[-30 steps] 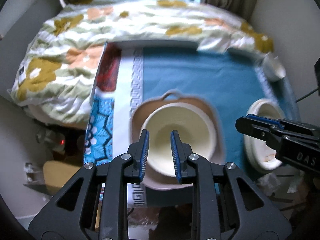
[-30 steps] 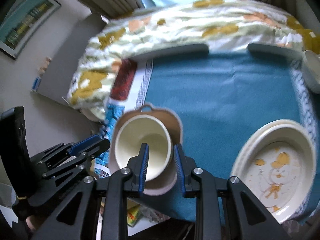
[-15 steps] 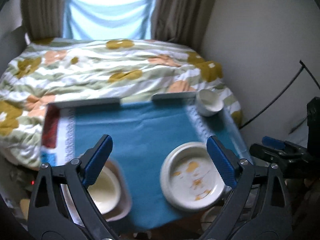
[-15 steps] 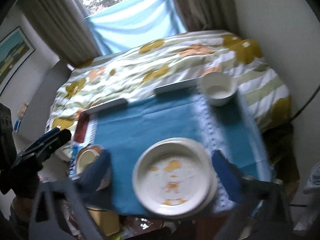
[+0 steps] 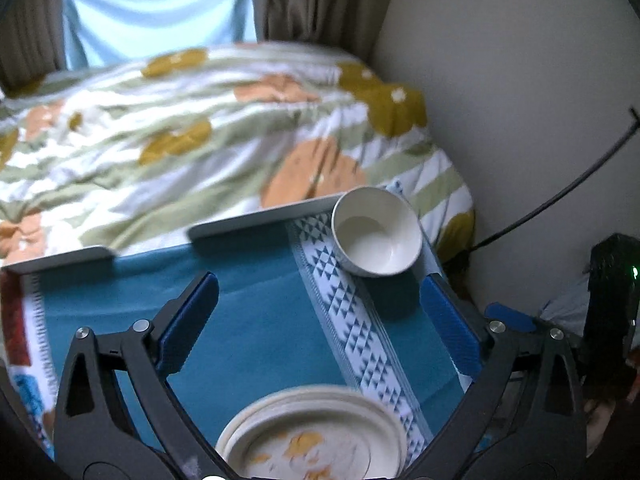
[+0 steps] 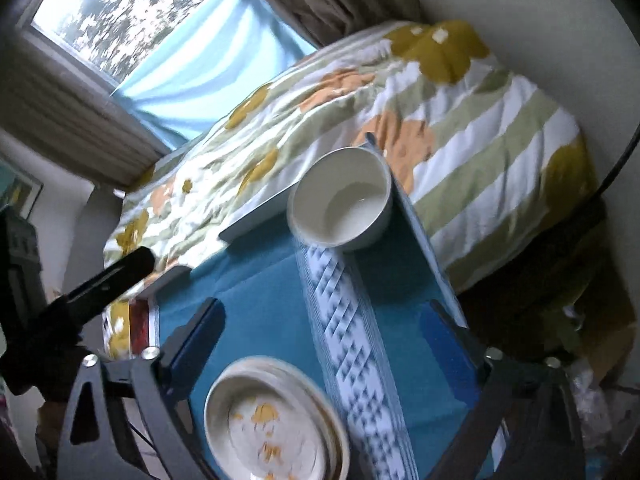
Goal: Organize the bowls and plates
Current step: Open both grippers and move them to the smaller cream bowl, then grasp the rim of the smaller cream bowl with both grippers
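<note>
Both tongs (image 5: 318,322) (image 6: 326,344) gape empty; stacked plates (image 5: 316,436) near, white bowl (image 5: 376,236) beyond on teal cloth (image 5: 260,320).

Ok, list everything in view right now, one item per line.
bowl: one, white, far right corner of the table, empty.
plates: a stack, cream, orange-stained on top, near table edge.
tablecloth: one, teal with a white patterned band, covering the table.
duvet: one, white and green with orange and mustard flowers, on the bed beyond.
curtains: brown, beside the window.
cable: one, black, along the right wall.
left gripper: open, empty.
right gripper: open, empty.
</note>
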